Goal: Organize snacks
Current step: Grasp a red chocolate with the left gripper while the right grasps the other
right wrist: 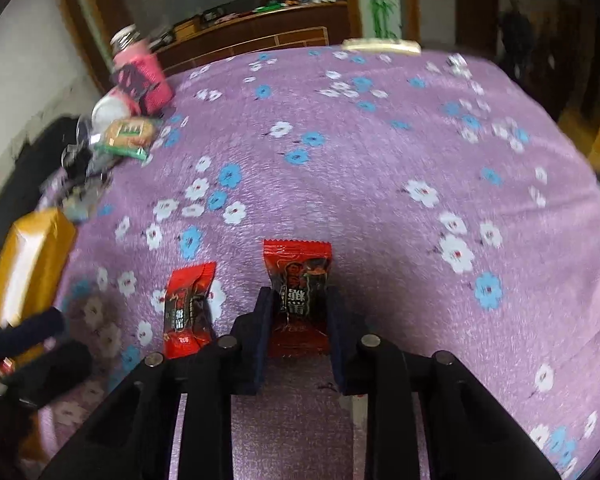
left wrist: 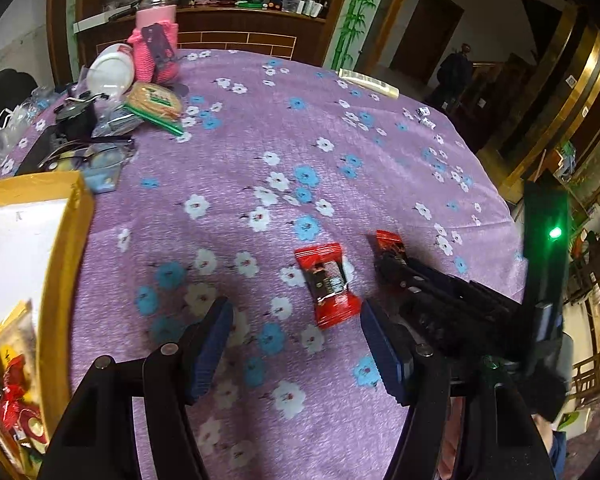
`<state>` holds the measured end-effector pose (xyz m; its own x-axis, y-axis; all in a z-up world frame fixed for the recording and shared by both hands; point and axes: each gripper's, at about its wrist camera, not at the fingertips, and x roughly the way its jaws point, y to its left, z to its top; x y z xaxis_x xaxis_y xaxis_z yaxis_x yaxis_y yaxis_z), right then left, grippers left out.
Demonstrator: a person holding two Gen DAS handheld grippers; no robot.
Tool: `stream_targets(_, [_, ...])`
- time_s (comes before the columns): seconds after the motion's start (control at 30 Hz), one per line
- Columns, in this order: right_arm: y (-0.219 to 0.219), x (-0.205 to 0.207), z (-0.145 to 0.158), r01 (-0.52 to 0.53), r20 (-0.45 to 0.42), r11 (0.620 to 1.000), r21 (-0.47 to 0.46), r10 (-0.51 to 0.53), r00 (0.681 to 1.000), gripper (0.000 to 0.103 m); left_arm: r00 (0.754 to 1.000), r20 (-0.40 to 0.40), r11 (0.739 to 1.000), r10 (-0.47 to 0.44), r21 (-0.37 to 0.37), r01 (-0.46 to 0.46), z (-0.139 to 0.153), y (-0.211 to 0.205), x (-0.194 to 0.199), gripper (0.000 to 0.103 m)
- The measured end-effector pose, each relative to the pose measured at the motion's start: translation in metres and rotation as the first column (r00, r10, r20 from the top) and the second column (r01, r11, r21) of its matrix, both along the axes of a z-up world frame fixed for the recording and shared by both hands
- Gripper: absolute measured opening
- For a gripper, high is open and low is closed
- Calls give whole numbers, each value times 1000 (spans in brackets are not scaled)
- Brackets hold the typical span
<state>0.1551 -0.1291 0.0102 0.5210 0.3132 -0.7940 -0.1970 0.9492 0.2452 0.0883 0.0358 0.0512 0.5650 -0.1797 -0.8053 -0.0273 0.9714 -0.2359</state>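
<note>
On the purple flowered desk (right wrist: 380, 160), a light, crinkly red-and-black foil candy packet (right wrist: 300, 280) is pinched at its firmer middle by the right tool (right wrist: 298, 312), while the left tool (left wrist: 296, 344) is held spread.

Left wrist view: the yellow-edged cardboard box (left wrist: 66, 240) runs off the left edge, so most of its inside is out of frame. The red-and-black wrapped candy (left wrist: 388, 246) at right is mostly covered by the black right gripper (left wrist: 396, 268). Right wrist view is smeared: the heap of clutter beside the pink sleeved jar (right wrist: 138, 76) is unreadable.
</note>
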Motion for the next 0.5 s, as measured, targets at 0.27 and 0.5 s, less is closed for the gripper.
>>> stream_targets(0.27, [-34,-1,12,122,-15,985,121,-121,992,24,999,-44,999,11,44,-9,-22,-22,25,69])
stream_targets(0.5, [-30,-2,19,99,3,988,119,-100,995,23,998,-54,993,17,114,-11,-44,-38,41,69])
